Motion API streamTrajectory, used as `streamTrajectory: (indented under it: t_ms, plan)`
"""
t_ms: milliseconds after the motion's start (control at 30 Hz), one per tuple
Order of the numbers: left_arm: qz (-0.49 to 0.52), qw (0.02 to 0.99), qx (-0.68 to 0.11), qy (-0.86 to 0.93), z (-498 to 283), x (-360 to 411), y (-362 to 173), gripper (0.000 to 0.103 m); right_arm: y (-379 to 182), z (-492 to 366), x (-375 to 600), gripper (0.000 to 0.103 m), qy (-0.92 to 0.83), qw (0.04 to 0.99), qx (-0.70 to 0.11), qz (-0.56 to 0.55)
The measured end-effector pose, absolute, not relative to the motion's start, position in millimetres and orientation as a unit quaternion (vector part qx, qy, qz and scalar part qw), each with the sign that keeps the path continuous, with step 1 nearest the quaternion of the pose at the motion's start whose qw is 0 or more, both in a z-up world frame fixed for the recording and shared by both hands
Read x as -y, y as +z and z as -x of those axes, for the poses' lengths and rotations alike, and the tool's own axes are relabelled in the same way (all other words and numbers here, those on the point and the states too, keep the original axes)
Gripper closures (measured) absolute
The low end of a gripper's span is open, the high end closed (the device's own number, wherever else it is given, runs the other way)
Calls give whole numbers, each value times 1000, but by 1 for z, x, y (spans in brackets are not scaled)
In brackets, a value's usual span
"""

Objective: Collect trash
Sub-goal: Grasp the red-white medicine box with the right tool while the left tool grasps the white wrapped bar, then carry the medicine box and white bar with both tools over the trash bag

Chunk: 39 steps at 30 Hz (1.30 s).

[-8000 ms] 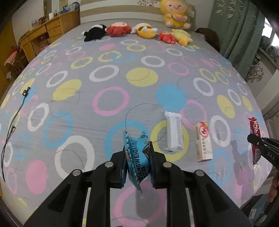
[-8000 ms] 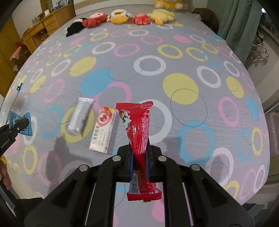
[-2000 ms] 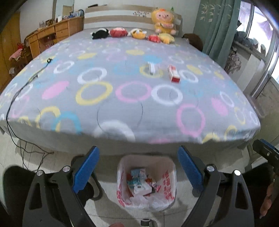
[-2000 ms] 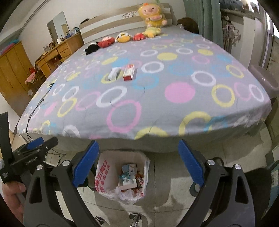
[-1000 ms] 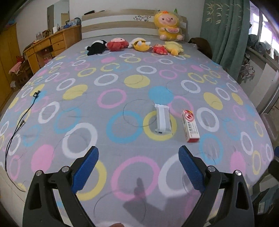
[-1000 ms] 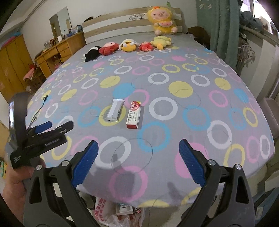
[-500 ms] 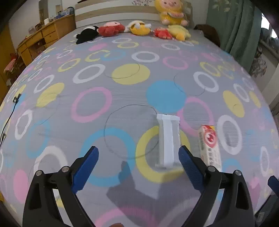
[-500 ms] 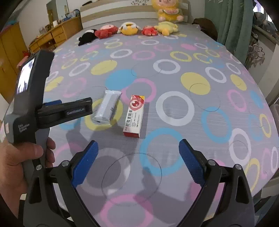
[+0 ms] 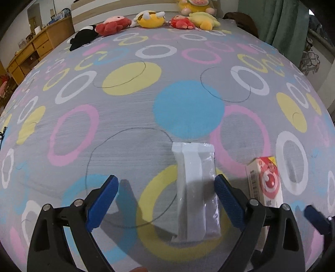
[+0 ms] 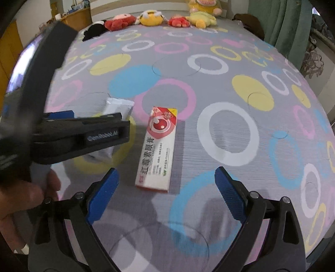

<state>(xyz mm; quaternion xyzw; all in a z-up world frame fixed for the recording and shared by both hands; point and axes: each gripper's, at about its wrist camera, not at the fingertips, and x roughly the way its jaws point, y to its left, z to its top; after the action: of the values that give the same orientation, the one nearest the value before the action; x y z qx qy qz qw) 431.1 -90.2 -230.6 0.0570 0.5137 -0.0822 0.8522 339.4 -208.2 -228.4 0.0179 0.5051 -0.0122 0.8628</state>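
Observation:
A white plastic wrapper (image 9: 194, 188) lies lengthwise on the grey circle-patterned bedspread (image 9: 129, 146). My left gripper (image 9: 165, 188) is open just above the cover, and the wrapper lies between its blue pads, close to the right-hand pad. To the right of the wrapper lies a red and white carton (image 9: 264, 184). In the right wrist view that carton (image 10: 159, 148) lies straight ahead of my open right gripper (image 10: 166, 177), its near end level with the fingertips. The left gripper's black finger (image 10: 94, 134), held by a hand (image 10: 25, 194), covers most of the wrapper (image 10: 119, 106).
Plush toys (image 9: 150, 19) line the headboard end of the bed. A wooden dresser (image 9: 41, 46) stands at the far left and a green curtain (image 9: 282, 21) at the far right. The bed's edge falls away on the right (image 10: 326, 117).
Both grippers, shut on packets eight seconds ago and open above the bin two seconds ago, have come up over the bed and closed in on the wrapper and carton, still open.

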Motion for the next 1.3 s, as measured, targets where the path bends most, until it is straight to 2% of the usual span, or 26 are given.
streamTrajectory:
  t_ms: [67, 133, 200, 267, 333, 367, 400, 433, 467, 500, 1000, 1300]
  plan:
    - [-56, 850, -517, -84, -433, 92, -234, 13, -237, -345, 208, 13, -13, 859, -511, -24]
    - [-76, 847, -520, -81, -432, 97, -242, 13, -246, -349, 208, 24, -20, 854, -519, -23]
    - [-93, 854, -506, -77, -428, 101, -244, 13, -251, -351, 208, 25, -24, 854, -519, -20]
    - [-82, 857, -504, -75, -428, 99, -244, 13, -252, -351, 205, 33, -23, 859, -512, -9]
    - [-85, 858, -500, -76, -427, 100, -245, 15, -252, -351, 204, 57, -24, 862, -507, -2]
    - [-90, 859, -498, -78, -428, 101, -245, 20, -251, -351, 203, 62, -25, 863, -505, 1]
    - [-93, 860, -494, -81, -426, 103, -244, 29, -251, -351, 202, 71, -24, 862, -506, 1]
    - [-94, 862, -491, -84, -425, 104, -243, 36, -251, -351, 202, 71, -25, 862, -506, 1]
    - [-97, 863, -488, -87, -423, 106, -241, 55, -251, -351, 201, 71, -26, 862, -506, 0]
    - [-98, 864, -486, -87, -422, 107, -239, 66, -251, -351, 201, 71, -27, 863, -505, 1]
    - [-93, 865, -485, -88, -418, 105, -238, 66, -251, -351, 204, 72, -29, 865, -500, -4]
    - [-80, 865, -489, -84, -394, 88, -226, 66, -224, -329, 204, 72, -13, 871, -490, -12]
